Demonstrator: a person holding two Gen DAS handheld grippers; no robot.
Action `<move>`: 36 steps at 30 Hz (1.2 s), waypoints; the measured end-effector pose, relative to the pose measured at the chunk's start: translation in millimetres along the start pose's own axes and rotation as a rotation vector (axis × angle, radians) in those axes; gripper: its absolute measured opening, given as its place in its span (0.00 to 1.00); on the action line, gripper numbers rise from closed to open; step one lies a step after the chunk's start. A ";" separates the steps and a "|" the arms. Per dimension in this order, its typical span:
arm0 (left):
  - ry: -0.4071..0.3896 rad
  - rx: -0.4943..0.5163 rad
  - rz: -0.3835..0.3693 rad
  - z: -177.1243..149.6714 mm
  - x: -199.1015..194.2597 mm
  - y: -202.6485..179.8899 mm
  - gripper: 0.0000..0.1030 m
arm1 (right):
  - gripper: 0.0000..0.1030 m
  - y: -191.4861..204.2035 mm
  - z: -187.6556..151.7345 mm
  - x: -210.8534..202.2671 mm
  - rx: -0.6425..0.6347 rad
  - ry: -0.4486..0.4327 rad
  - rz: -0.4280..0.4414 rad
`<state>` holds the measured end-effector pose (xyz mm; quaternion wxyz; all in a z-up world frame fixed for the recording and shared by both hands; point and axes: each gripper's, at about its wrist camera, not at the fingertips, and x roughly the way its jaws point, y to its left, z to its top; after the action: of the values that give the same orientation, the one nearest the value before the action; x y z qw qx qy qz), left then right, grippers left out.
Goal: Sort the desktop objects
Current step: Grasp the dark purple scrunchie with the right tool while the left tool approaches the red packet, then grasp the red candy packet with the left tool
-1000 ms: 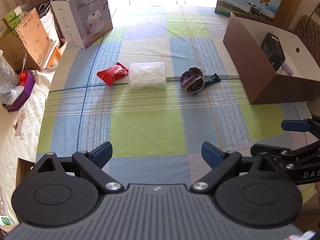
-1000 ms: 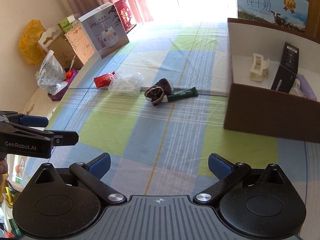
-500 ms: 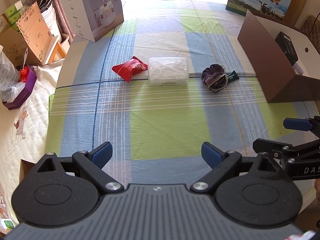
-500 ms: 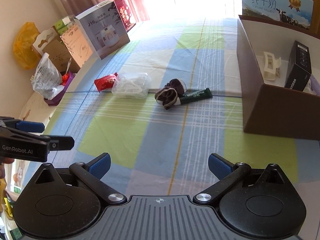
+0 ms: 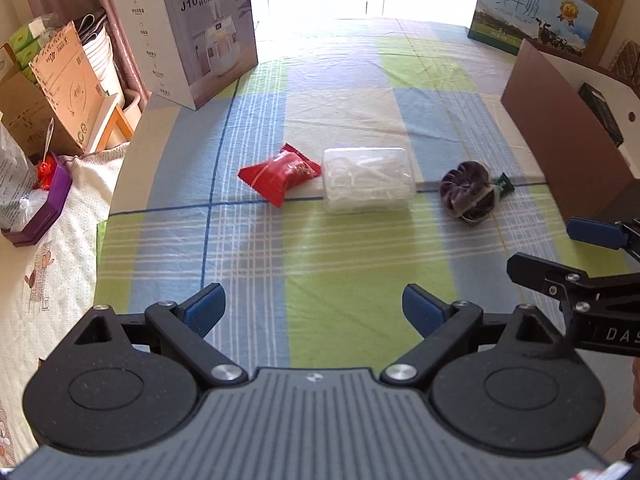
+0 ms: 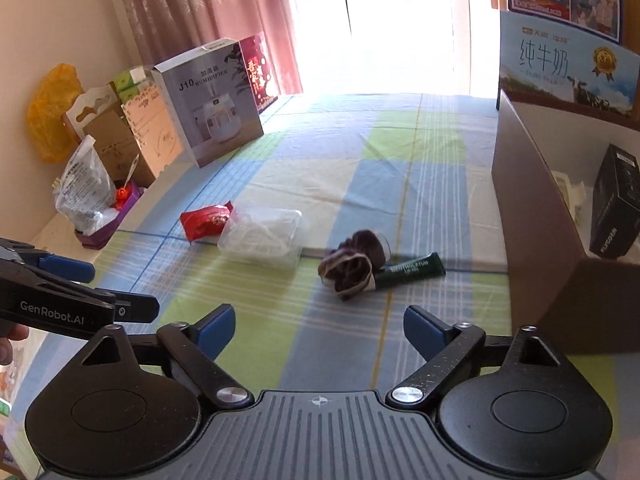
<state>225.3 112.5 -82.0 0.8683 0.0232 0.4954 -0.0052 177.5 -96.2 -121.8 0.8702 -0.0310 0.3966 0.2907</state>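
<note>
- Two grippers in view, both mine. Left gripper (image 5: 313,307): fingers spread wide, nothing between them, over the checked tablecloth (image 5: 340,264). Right gripper (image 6: 319,327): fingers likewise spread, empty.
- Loose items on the cloth, count four, lying in a rough row ahead of both grippers: one red snack packet (image 5: 280,174), one clear plastic box (image 5: 368,185), one dark purple scrunchie (image 6: 354,264), one dark green tube (image 6: 412,271).
- Packet just beside the clear box, on its left; whether they touch, cannot tell. Tube's one end is tucked against the scrunchie.
- Clear plastic box: lid on, holds small white pieces; too blurred to count or identify.
- One brown cardboard box (image 6: 532,216), open top, white inside, on the right side of the table. Contents visible: one black carton (image 6: 614,204) standing tilted, one white plastic piece (image 6: 568,192) partly hidden by the wall.
- Writing: tube reads "MENTHOLATUM"; second line unclear.
- One grey humidifier box (image 5: 200,36) at the table's far left: "J10 HUMIDIFIER".
- One milk carton (image 6: 568,68) behind the brown box: "PURE MILK" under Chinese characters.
- Left gripper body, seen from the right wrist, reads "GenRobot.AI".
</note>
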 end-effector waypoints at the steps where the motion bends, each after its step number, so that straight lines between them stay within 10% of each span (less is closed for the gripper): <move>1: -0.002 0.001 0.005 3.0 2.8 1.8 0.91 | 0.85 -0.5 2.0 3.6 -0.003 -0.002 -0.003; 19: 0.000 0.086 0.035 52.9 62.6 24.4 0.87 | 0.72 -12.6 26.4 85.4 -0.033 0.036 -0.089; 30: 0.004 0.179 0.031 73.4 94.1 34.3 0.65 | 0.33 -19.9 30.7 115.4 -0.039 0.083 -0.092; 36: -0.003 0.248 0.014 80.8 105.7 32.1 0.58 | 0.31 -25.0 34.5 117.2 -0.012 0.082 -0.077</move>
<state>349.6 142.4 -130.8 0.8595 0.1336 0.4896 -0.0605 274.5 -50.7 -185.6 0.8635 -0.0635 0.4285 0.2581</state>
